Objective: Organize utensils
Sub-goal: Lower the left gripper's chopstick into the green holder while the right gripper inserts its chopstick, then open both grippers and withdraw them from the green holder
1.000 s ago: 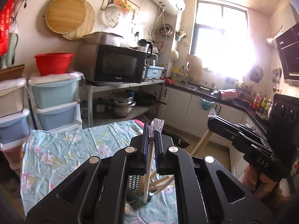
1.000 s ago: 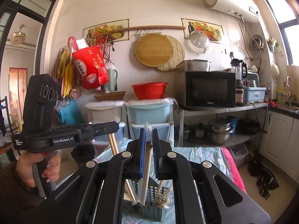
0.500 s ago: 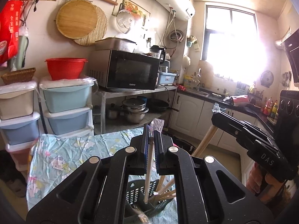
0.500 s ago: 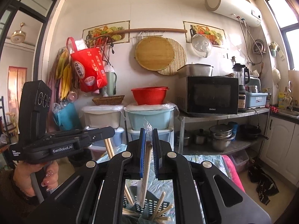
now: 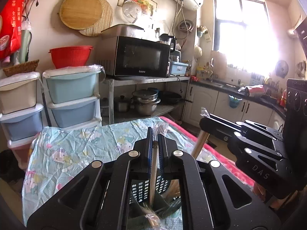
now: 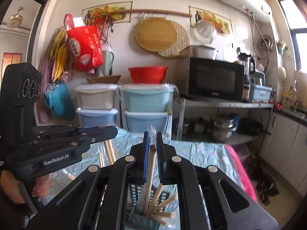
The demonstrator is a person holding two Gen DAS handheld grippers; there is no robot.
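In the left wrist view my left gripper is shut on a plastic-wrapped pair of wooden chopsticks. They hang down into a dark slotted utensil basket that holds several more chopsticks. Further right, my right gripper grips its own chopsticks. The right wrist view shows the right gripper shut on wrapped chopsticks that reach down into the basket. The left gripper is at the left with its chopsticks hanging below. A hand holds its grip.
The basket stands on a table under a blue patterned cloth with a pink edge. Behind are stacked plastic drawers, a microwave on a metal shelf with pots, and kitchen cabinets to the right.
Both grippers have come down with their chopsticks. The lower ends now reach deeper into the basket, which shows larger and closer. Both stay shut.
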